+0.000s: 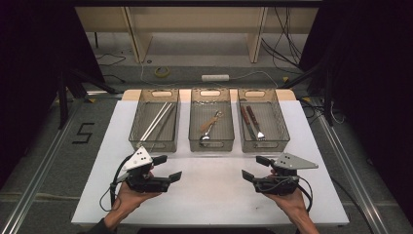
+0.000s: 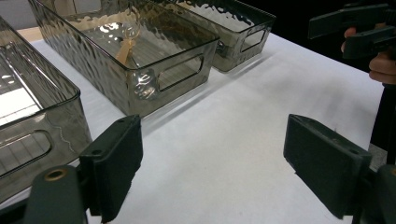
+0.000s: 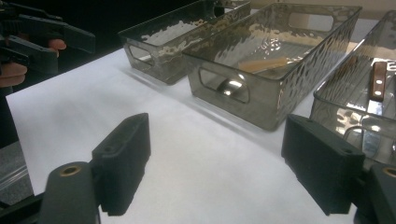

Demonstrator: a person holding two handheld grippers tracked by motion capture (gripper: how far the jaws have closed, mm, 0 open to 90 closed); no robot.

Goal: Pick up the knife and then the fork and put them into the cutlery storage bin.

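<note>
Smoked-plastic bins (image 1: 211, 118) sit at twelve o'clock on the tabletop (image 1: 209, 190); the middle one holds a wooden-handled spoon (image 1: 209, 127), light, stiff, slick at its bowl. I'd grip the handle; my left hand-held gripper (image 1: 170, 168) and right hand-held gripper (image 1: 252, 168) gape wide, empty.

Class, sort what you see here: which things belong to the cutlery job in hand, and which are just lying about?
Job in hand:
left gripper
right gripper
three clear bins
chopsticks
spoon
knife and fork

Lying about:
tape roll
power strip
floor cables
</note>
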